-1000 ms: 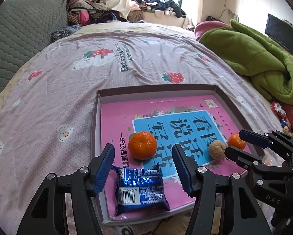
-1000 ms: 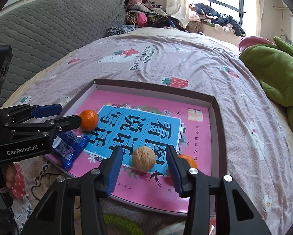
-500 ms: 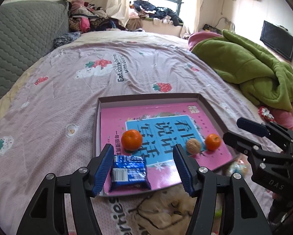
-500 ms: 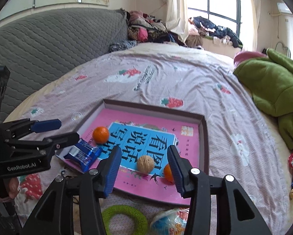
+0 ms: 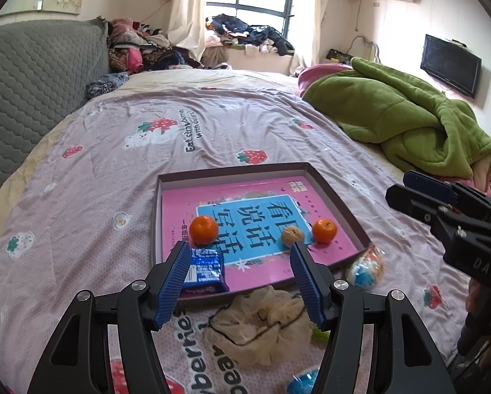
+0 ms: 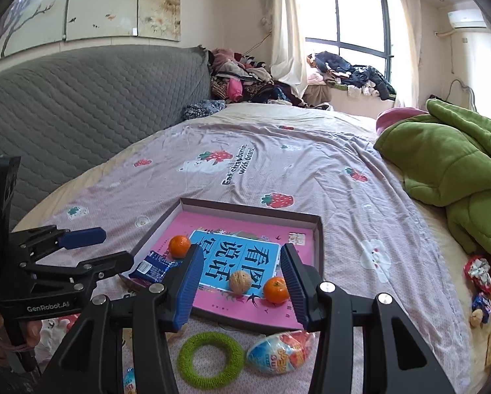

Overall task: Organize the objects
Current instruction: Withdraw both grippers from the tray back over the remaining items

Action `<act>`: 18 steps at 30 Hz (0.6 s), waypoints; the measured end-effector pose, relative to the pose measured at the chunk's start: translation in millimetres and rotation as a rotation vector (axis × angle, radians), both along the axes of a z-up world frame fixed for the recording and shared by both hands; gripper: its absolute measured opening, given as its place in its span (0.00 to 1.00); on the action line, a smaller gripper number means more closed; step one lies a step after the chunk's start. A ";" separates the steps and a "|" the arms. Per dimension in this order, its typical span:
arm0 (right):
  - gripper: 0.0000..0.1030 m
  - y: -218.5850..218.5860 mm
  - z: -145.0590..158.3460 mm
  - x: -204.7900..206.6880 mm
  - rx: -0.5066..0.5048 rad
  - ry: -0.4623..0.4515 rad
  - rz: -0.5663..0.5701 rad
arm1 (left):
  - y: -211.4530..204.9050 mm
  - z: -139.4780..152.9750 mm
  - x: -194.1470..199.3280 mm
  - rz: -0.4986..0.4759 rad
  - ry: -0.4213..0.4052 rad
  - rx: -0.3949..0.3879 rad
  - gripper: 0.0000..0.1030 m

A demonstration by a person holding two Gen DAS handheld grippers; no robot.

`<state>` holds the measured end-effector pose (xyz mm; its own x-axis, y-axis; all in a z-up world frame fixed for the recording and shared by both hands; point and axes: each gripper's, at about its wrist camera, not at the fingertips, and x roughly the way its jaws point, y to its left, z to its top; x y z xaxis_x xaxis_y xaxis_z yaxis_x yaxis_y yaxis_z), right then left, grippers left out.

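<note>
A: Now, what is lying in the tray [image 5: 340, 211]?

B: The tray is sitting on the bed [image 5: 120, 170], with a pink book [image 5: 261, 269] lying flat inside it. On the book, one orange [image 5: 205, 229] is resting toward the left, and a walnut [image 5: 292, 234] is sitting just beside a second orange [image 5: 324, 230] toward the right. A blue packet [image 5: 206, 271] is lying at the near left corner, overlapping the tray's front edge.

A: And outside the tray?

B: Just in front of it, a cream scrunchie [image 5: 261, 321] is lying on the bedspread. In the right wrist view, a green ring [image 6: 211, 359] and a wrapped egg [image 6: 279, 351] are lying side by side, the egg close against the tray's front wall. A green blanket [image 5: 409, 124] is bunched well apart at the right.

A: State of the left gripper [image 5: 242, 282]?

B: Its fingers [image 5: 174, 284] are standing released, wide apart, gripping nothing. The packet is showing past the left one and the scrunchie is showing below the gap, but nothing is being touched.

A: The right gripper [image 6: 242, 287]?

B: Released as well, its fingers [image 6: 188, 285] parted and holding nothing. The walnut and one orange are showing between them, farther off in the tray, untouched. A hand [image 6: 2, 335] is gripping the left gripper's handle at the lower left of that view.
</note>
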<state>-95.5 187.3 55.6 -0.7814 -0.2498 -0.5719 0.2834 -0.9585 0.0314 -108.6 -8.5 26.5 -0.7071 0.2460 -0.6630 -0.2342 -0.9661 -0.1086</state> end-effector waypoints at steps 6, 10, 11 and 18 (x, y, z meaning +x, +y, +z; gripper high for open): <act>0.47 10.0 5.0 10.1 -0.022 0.004 -0.012 | 4.1 1.5 15.6 -0.010 0.000 -0.016 0.63; 0.47 11.8 3.5 16.7 -0.022 -0.002 -0.007 | 5.0 0.0 25.9 -0.012 -0.008 -0.016 0.63; 0.47 12.2 2.6 18.7 -0.023 -0.003 -0.008 | 5.6 -0.5 28.9 -0.016 -0.010 -0.016 0.63; 0.47 13.8 -11.4 31.6 -0.015 -0.039 -0.009 | 10.6 -6.7 46.6 -0.037 -0.026 -0.022 0.63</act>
